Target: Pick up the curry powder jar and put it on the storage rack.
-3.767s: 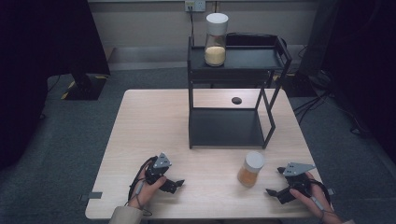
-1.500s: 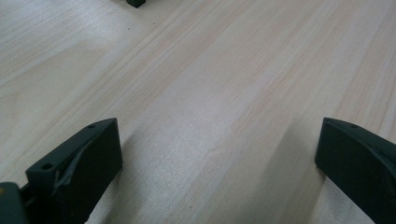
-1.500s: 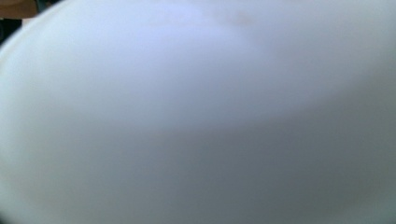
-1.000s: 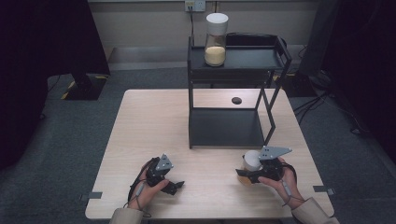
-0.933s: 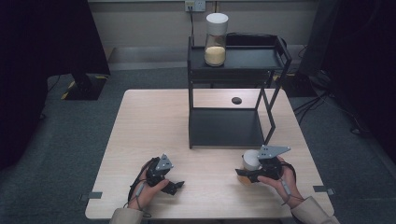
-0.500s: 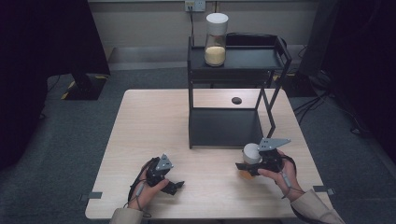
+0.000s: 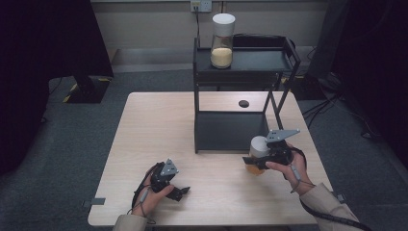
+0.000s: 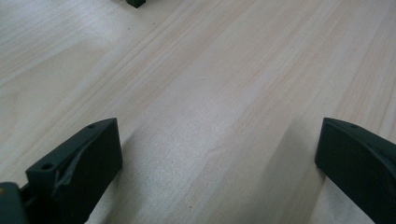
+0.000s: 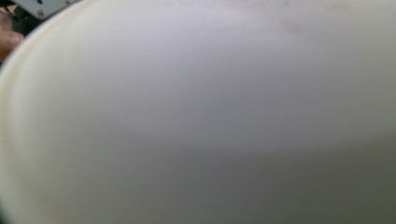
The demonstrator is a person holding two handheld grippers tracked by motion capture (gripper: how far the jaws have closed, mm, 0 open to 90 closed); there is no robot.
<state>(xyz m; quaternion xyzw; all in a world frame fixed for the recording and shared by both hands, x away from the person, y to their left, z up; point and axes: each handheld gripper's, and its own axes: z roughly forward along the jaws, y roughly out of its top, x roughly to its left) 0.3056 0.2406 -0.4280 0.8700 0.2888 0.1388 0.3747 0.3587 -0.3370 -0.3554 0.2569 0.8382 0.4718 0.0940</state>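
- Left tool (image 7: 182, 192), near the table (image 7: 159, 125) edge at about 7 o'clock, rests low with its jaws spread wide and nothing between them; the left gripper view shows bare wood in the gap.
- Right tool (image 7: 251, 161), at about 5 o'clock, is clenched on a jar (image 7: 258, 154) with a white lid and amber contents, gripped just under the lid and lifted clear of the table. The right gripper view shows the white lid (image 9: 201, 116) pressed close.
- Handling, as I judge it: the jar looks rigid and smooth-walled, probably slippery, moderately heavy with its filling, and breakable if glass. A hold on the wall below the lid, kept upright, seems safest.
- Black two-tier shelf (image 7: 231, 130) stands just beyond at 1 o'clock, its lower tier free.
- A small dark disc (image 7: 243, 103) lies on the table behind it.
- A taller jar (image 7: 223, 41) at 12 o'clock stands on the top tier.
- Count: two jars, one shelf, one disc, two tools.
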